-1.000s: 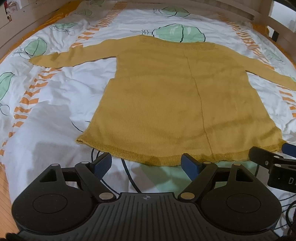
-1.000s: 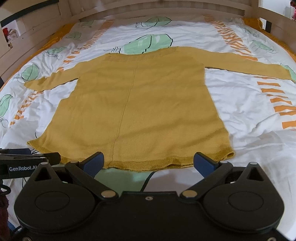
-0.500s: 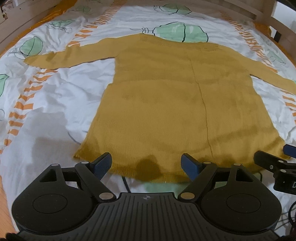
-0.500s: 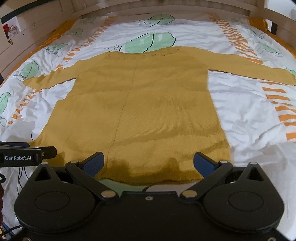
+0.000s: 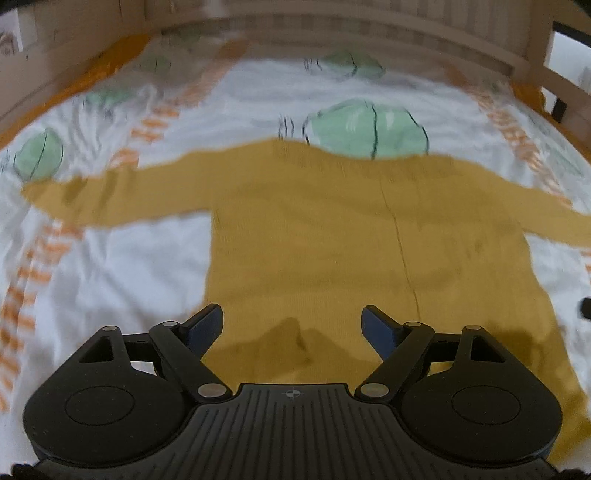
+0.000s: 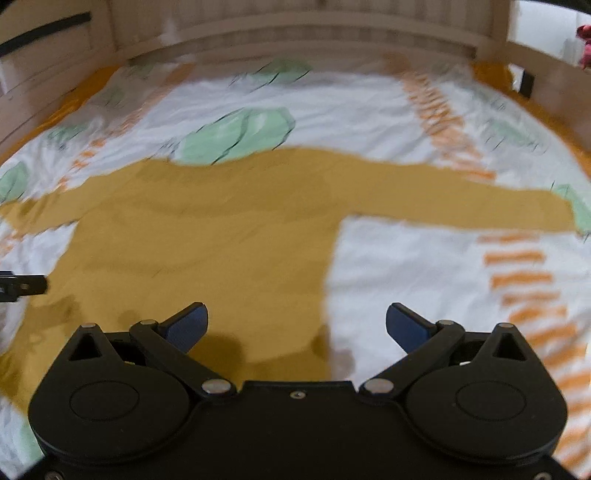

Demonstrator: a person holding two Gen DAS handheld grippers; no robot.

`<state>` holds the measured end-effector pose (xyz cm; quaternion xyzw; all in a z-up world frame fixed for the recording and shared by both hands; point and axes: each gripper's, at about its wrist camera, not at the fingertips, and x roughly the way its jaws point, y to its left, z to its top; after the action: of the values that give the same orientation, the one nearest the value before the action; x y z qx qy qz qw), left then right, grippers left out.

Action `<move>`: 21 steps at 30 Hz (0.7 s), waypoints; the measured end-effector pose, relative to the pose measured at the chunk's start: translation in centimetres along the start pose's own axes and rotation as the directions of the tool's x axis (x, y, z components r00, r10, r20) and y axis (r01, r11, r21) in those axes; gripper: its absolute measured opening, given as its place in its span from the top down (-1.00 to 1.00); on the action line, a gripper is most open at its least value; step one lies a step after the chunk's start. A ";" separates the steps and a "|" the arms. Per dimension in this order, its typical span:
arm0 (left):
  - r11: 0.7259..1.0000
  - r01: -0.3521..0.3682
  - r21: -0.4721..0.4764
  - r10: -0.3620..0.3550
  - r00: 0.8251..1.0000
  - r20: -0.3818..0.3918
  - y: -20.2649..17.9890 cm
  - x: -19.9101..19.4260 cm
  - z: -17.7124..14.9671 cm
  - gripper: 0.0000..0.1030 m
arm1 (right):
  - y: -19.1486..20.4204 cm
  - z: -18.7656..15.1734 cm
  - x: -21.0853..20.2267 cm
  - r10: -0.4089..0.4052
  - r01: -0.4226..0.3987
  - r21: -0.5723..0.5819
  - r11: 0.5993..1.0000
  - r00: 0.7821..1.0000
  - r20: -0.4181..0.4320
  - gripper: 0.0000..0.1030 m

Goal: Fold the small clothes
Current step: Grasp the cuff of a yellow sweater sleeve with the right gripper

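A mustard-yellow knit sweater [image 5: 332, 236] lies flat on the bed, both sleeves spread out; it also shows in the right wrist view [image 6: 207, 236]. My left gripper [image 5: 291, 326] is open and empty, hovering over the sweater's lower body near its left side edge. My right gripper [image 6: 297, 325] is open and empty, over the sweater's right side edge below the right sleeve [image 6: 461, 201]. The left sleeve [image 5: 110, 195] stretches to the left. The sweater's hem is hidden under both grippers. Both views are blurred.
The bed sheet [image 5: 110, 277] is white with green leaf prints and orange stripes. A wooden bed frame [image 5: 369, 33] rims the far side and both sides. The left gripper's tip [image 6: 22, 286] shows at the left edge of the right wrist view.
Both grippers have moved forward over the sweater, from just short of its hem to above its lower body. Both stay open.
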<state>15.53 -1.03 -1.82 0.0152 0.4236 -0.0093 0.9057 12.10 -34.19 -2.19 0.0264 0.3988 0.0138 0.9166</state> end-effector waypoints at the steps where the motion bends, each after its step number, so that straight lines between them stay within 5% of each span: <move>1: 1.000 -0.007 0.001 0.007 1.000 0.019 -0.2 0.8 0.6 -0.59 | -1.2 0.7 0.8 -0.032 0.032 0.003 0.999 0.999 0.015 -0.98; 7: 0.999 -0.037 -0.011 0.038 0.995 0.092 -0.7 6.1 3.0 -0.59 | -7.4 3.9 4.9 -0.148 0.153 -0.059 0.986 0.986 0.076 -0.72; 12: 0.998 -0.012 -0.056 0.017 0.996 0.085 -0.4 9.6 3.7 -0.59 | -15.3 5.5 7.8 -0.132 0.127 0.171 0.977 0.991 0.015 -0.32; 18: 0.999 -0.019 -0.030 0.020 0.999 0.039 -0.4 13.1 2.8 -0.60 | -23.9 4.6 8.6 -0.282 0.249 0.451 0.857 0.959 0.007 -0.23; 21: 1.000 -0.022 -0.009 0.023 0.992 0.126 -0.6 13.0 1.6 -0.64 | -26.7 3.9 8.9 -0.351 0.312 0.521 0.795 0.936 -0.024 -0.23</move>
<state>25.04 -1.72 -10.78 0.0159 0.3652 0.0014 0.9308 21.09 -60.57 -7.61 0.2015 0.3519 -0.2554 0.8777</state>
